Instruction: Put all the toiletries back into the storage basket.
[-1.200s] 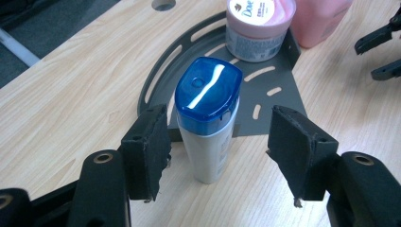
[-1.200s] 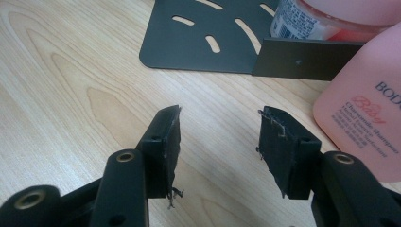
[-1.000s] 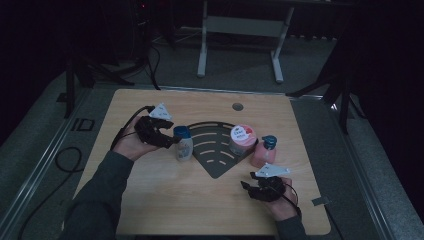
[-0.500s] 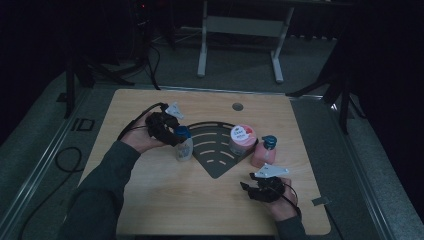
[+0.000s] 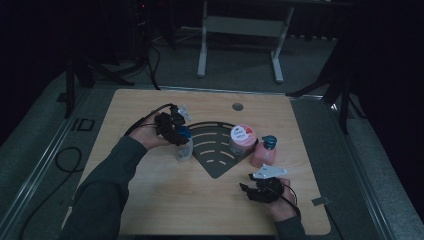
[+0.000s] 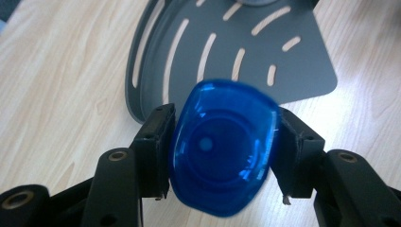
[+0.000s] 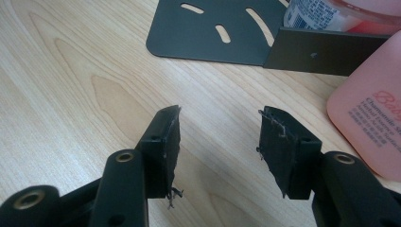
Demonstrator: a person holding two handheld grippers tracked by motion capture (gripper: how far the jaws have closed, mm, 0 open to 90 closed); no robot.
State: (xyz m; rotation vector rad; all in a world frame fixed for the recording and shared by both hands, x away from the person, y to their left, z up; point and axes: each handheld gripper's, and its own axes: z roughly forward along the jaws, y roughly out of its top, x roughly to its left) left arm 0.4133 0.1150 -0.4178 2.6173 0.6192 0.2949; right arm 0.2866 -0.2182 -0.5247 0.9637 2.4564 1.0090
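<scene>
The left gripper [image 6: 222, 156] is down over the blue cap [image 6: 223, 163] of a small clear bottle [image 5: 183, 150] that stands upright on the worktop [image 5: 150, 190], just beside the left edge of the dark slotted rack [image 5: 217, 150]. Its jaws have just been closing, with the cap between them. In the left gripper view both pads sit against the sides of the cap, so I judge the grasp made or all but made; the bottle is not yet lifted. The pink-lidded jar [image 5: 242, 140] already stands on the rack, and the pink pump bottle [image 5: 263, 151] stands just beside the rack's right edge, on the wood. The right gripper [image 7: 220, 142] rests low near the front of the worktop, its jaws half open with nothing between them, the pump bottle near its right jaw. By my reading, 1 item is placed and 2 remain: the clear bottle is about to go, and the pump bottle is untouched.
</scene>
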